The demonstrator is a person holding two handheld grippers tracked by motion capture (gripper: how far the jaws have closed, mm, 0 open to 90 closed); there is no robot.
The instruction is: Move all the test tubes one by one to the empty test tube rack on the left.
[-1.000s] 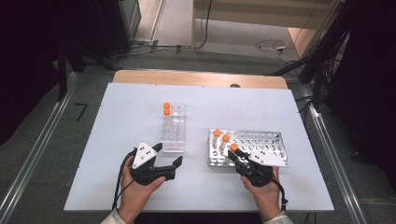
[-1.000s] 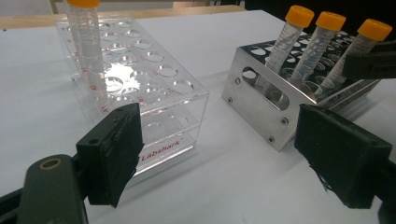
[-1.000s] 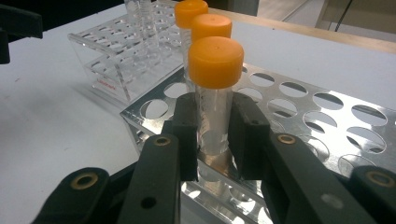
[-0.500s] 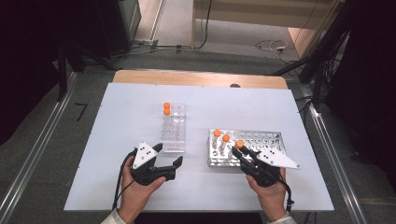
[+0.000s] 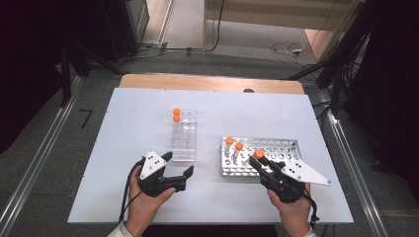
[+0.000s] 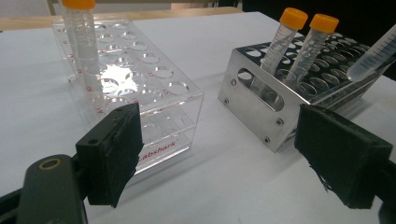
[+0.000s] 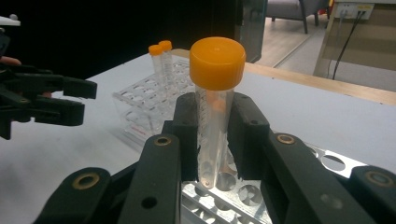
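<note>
Your right tool [image 5: 260, 160], clamped on a tube [image 7: 214, 105], has lifted it clear of the metal rack [image 5: 289, 144]; your left tool [image 5: 178, 168] waits open, empty.

you're at a white counter [image 5: 138, 113] with a strip of bare wood [image 5: 207, 83] along its far edge. grey carpet floor [image 5: 44, 148] lies around it, with a metal rail [image 5: 37, 165] on the floor at the left and another [image 5: 353, 168] at the right. beyond the far edge, cables [image 5: 289, 48] trail over a paler floor [image 5: 257, 37], and dark cabinets [image 5: 74, 29] stand at the far left. the light is even on the counter; both sides of the room fall into shadow.
</note>
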